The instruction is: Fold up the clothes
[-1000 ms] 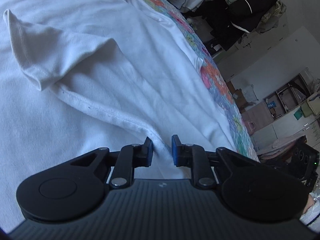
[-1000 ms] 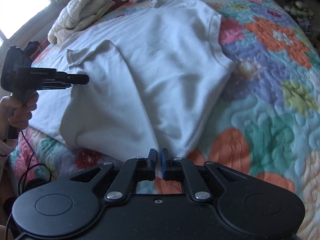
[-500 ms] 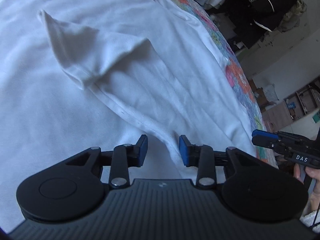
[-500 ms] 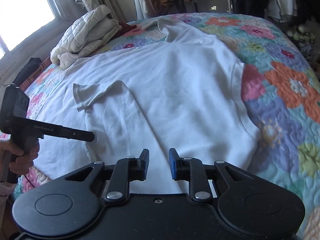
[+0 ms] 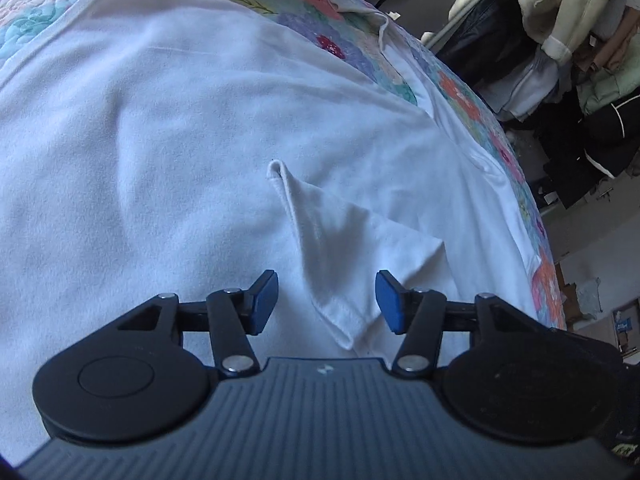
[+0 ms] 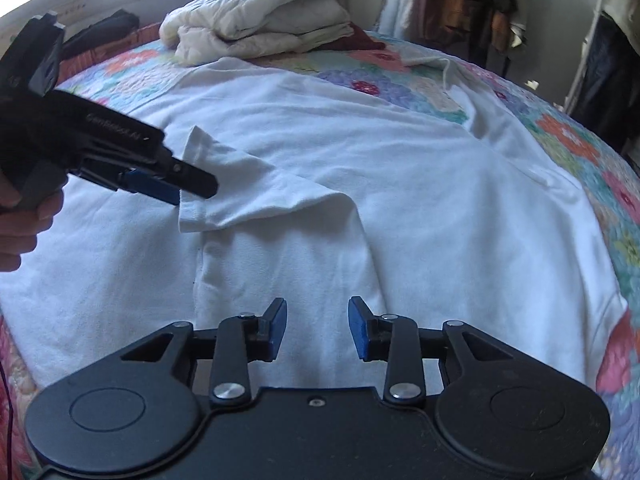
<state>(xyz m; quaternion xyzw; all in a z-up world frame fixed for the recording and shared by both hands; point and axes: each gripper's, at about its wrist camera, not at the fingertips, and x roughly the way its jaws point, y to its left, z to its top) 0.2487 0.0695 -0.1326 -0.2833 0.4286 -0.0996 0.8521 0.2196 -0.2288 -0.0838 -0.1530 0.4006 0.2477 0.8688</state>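
White cotton fills both views: a shirt (image 6: 400,184) lies spread on the bed (image 6: 580,148), one side already laid over so its sleeve (image 5: 344,248) rests on the body of the garment. Nearest the right-wrist camera, the right gripper (image 6: 318,330) hangs over the lower part of the folded panel, its fingers (image 6: 278,330) opening with bare cloth below and nothing pinched. The left gripper (image 5: 326,300) sits just above the sleeve's cuff end; its fingers (image 5: 264,300) are opening too, the cuff corner showing in the gap between them but not pressed. Seen from the right wrist, that left gripper (image 6: 168,188) hovers at the cuff edge, touching or nearly so; I cannot tell which. The step in hand looks like tidying the sleeve: pinch the cuff hem cleanly, both layers together, and draw it flat along the fold line without dragging the panel beneath. Farther off, the other side of the shirt lies unfolded, reaching toward the quilt's flowered edge, with a folded duvet (image 6: 260,8) beyond.
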